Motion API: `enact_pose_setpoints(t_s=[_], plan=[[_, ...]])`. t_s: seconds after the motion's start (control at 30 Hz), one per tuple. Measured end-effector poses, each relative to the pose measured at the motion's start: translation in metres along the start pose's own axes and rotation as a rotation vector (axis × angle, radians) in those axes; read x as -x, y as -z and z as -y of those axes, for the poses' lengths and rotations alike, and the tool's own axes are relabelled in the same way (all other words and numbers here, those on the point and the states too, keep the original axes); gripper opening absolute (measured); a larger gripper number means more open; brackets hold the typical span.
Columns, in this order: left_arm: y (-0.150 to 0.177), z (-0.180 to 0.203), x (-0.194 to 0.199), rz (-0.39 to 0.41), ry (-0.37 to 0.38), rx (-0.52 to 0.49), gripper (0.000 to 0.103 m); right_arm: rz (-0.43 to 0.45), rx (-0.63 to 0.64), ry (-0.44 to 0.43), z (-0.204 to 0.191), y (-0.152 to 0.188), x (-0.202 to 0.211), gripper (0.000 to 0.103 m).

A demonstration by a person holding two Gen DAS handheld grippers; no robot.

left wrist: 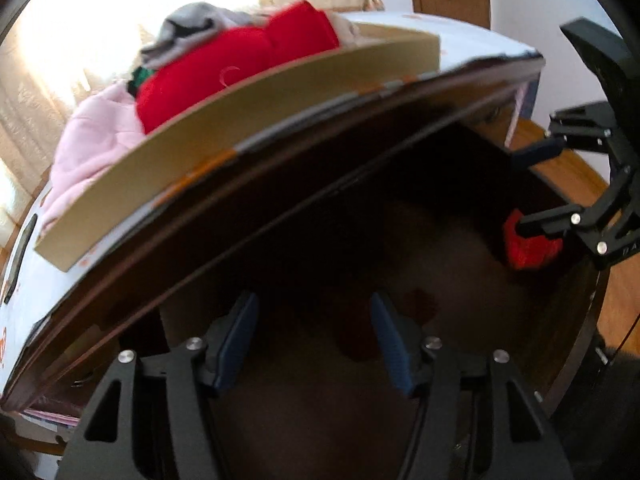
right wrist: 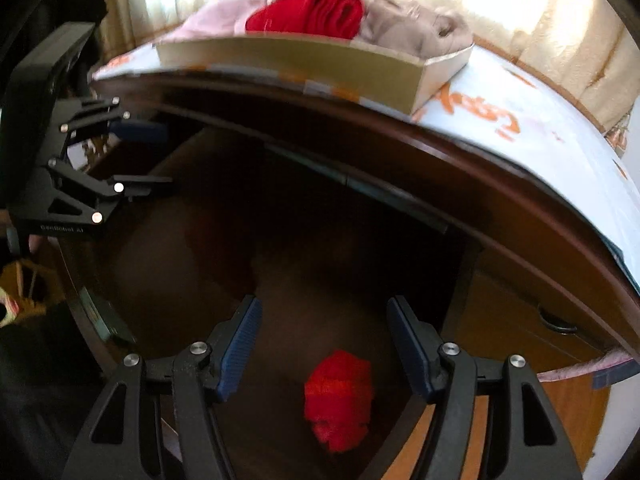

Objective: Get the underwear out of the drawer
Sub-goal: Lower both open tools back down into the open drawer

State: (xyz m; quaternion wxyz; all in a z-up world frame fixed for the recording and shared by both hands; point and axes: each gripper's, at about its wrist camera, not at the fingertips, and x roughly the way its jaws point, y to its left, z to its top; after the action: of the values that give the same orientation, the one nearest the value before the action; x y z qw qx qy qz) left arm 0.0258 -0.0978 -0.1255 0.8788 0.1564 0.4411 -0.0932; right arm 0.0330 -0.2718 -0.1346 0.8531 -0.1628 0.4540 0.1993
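Note:
A red rolled piece of underwear (right wrist: 340, 400) lies on the floor of the open dark wooden drawer (right wrist: 96, 320). My right gripper (right wrist: 324, 344) hangs open just above it, and its blue pads (right wrist: 240, 344) stay clear of the cloth. The left wrist view shows the same red roll (left wrist: 528, 250) under the right gripper (left wrist: 520, 192) at the drawer's right end. My left gripper (left wrist: 314, 340) stands open over the dark middle of the drawer (left wrist: 588, 328) with nothing between its fingers. It also shows at the left (right wrist: 156, 156). The contents there are too dark to make out.
The desk top (right wrist: 520, 128), under a white sheet with orange print, overhangs the drawer. On it stands a cardboard tray (right wrist: 320, 64) (left wrist: 200, 160) with red (right wrist: 316, 12), pink, grey and beige clothes. A shut drawer with a handle (right wrist: 556, 324) is at the right. Curtains hang behind.

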Motion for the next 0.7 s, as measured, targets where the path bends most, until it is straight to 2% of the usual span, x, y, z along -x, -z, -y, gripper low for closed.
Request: enact_pose_setpoints(t_s=[0.3, 0.47, 0.7], plan=[[0.005, 0.007, -0.021, -0.089, 0.035, -0.03, 0.063, -0.155, 0.134, 0.04, -0.015, 0.009, -0.026, 0.067], [0.007, 0.014, -0.034, -0.153, 0.029, -0.098, 0.069, -0.239, 0.213, 0.058, -0.021, 0.007, -0.042, 0.067], [0.005, 0.02, -0.053, -0.238, 0.093, -0.135, 0.069, -0.342, 0.31, 0.073, -0.03, 0.0, -0.06, 0.067]])
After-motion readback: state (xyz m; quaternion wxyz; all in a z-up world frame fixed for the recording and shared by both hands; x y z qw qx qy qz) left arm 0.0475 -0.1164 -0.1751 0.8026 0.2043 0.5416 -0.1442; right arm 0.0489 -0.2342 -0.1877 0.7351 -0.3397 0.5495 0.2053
